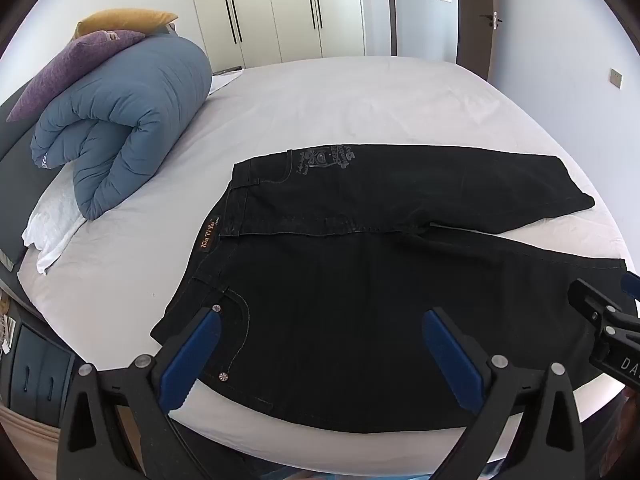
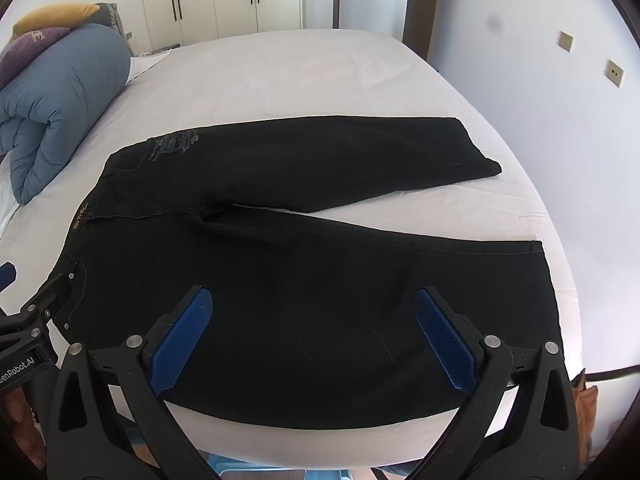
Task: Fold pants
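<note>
Black pants (image 1: pixel 360 264) lie flat on the white bed (image 1: pixel 320 100), waistband to the left, both legs spread to the right with a gap between them. They also show in the right wrist view (image 2: pixel 300 280). My left gripper (image 1: pixel 320 320) is open, hovering above the near hip and pocket area at the bed's front edge. My right gripper (image 2: pixel 314 300) is open above the near leg, to the right of the left one. Its side shows in the left wrist view (image 1: pixel 600 316). Neither holds anything.
A rolled blue duvet (image 1: pixel 128 124) with purple and yellow pillows (image 1: pixel 76 64) sits at the bed's left end. White wardrobes (image 1: pixel 276 8) and a door stand behind the bed. A wall runs along the right side.
</note>
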{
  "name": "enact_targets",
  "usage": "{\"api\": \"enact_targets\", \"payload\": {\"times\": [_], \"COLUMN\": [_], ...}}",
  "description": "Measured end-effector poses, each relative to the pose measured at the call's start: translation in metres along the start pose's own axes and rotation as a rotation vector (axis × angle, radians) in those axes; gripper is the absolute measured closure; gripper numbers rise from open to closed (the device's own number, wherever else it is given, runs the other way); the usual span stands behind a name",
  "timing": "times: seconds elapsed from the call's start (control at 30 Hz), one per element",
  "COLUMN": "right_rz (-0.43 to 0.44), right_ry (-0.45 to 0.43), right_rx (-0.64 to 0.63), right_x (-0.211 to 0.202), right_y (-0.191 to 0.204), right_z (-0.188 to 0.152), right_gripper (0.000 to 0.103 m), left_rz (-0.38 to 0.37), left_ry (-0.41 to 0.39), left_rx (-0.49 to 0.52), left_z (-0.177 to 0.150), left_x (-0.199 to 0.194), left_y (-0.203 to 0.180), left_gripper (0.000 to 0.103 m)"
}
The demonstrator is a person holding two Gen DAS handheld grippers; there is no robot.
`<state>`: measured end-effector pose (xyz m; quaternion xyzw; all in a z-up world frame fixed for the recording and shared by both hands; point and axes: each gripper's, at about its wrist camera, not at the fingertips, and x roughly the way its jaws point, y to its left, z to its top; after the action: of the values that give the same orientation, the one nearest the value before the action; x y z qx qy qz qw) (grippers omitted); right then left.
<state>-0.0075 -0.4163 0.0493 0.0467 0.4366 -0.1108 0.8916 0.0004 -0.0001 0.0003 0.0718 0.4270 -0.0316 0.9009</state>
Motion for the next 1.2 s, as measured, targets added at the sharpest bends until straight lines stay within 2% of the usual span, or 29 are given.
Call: {"api": "enact_targets", "payload": {"times": [0.27, 0.3, 1.2], "right_rz": [0.002, 0.002, 0.003], "right_ry": [0.004, 0.004, 0.006], "right_rx": [0.001, 0.001, 0.0], "right_x": [0.0005, 0.0004, 0.0049], "right_y": [-0.0005, -0.0006, 0.0079], "right_z": [0.0001, 0.0001, -0.0067], "right_gripper": [0.0, 0.0, 0.0], "left_rz": [0.005, 0.009, 0.004], "left_ry": [-0.014, -0.009, -0.009], "left_rx": [0.009, 0.001, -0.004], "left_z": [0.0065, -0.0003, -0.0017], "left_x": [0.0005, -0.0015, -0.0014], "left_y": [0.0026, -0.002, -0.0002], "left_gripper": [0.0, 0.0, 0.0]}}
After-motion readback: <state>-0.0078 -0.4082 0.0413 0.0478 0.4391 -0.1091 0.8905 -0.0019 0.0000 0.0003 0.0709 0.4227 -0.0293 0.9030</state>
